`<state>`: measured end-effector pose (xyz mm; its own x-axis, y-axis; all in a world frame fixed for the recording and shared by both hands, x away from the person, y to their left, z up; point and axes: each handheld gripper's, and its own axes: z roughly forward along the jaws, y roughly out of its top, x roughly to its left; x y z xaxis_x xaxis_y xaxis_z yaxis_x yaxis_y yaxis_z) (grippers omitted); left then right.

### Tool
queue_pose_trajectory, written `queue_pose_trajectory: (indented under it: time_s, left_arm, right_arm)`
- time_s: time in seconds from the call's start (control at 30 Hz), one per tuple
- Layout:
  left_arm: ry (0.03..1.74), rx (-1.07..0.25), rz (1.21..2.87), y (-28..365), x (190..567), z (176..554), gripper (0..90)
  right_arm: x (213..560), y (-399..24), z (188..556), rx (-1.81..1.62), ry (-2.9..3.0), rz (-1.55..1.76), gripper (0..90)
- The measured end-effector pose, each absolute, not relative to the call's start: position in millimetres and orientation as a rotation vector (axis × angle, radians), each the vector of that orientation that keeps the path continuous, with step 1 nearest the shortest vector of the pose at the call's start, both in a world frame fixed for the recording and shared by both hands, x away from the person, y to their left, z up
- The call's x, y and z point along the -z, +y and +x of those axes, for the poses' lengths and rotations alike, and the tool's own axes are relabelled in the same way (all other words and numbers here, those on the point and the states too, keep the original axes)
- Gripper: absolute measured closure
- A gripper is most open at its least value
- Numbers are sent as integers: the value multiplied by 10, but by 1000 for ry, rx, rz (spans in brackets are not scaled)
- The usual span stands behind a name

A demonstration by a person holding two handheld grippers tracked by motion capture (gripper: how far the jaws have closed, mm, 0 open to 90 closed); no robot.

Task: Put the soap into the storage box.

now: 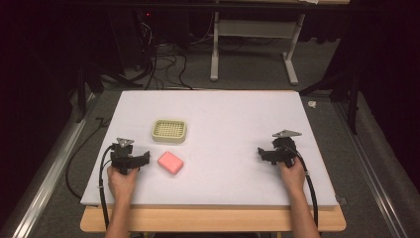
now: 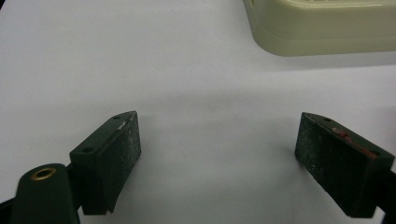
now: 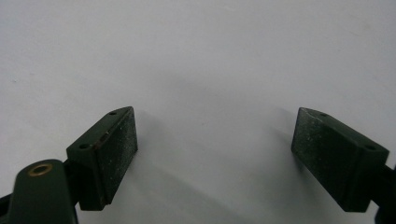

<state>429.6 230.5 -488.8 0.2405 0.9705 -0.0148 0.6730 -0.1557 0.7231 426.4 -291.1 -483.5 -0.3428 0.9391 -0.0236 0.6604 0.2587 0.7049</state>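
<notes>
On the white table (image 1: 223, 119) in the high view, the left gripper (image 1: 128, 153) rests at about 8 o'clock with its 2 jaws spread wide and nothing between them; the left gripper view shows bare tabletop in the gap and the wall of the cream soap dish (image 2: 322, 28) at about 1 o'clock ahead. Just to that gripper's right lies the pink soap bar (image 1: 170, 162), apart from the jaws, and the soap dish (image 1: 169, 131) sits near it at roughly 12 o'clock, not touching the bar. Well apart, at about 4 o'clock on the table, the right gripper (image 1: 277, 148) also rests with its 2 jaws wide, over bare white surface.
</notes>
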Motion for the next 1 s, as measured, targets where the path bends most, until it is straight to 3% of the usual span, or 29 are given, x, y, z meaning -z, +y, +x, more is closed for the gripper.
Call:
queue_pose_trajectory:
  time_s: [1.0]
  left_arm:
    - [1382, -549, 1884, 2210, 4659, 4084, 131]
  right_arm:
    - [4837, -2909, 4264, -846, 2092, 1448, 151]
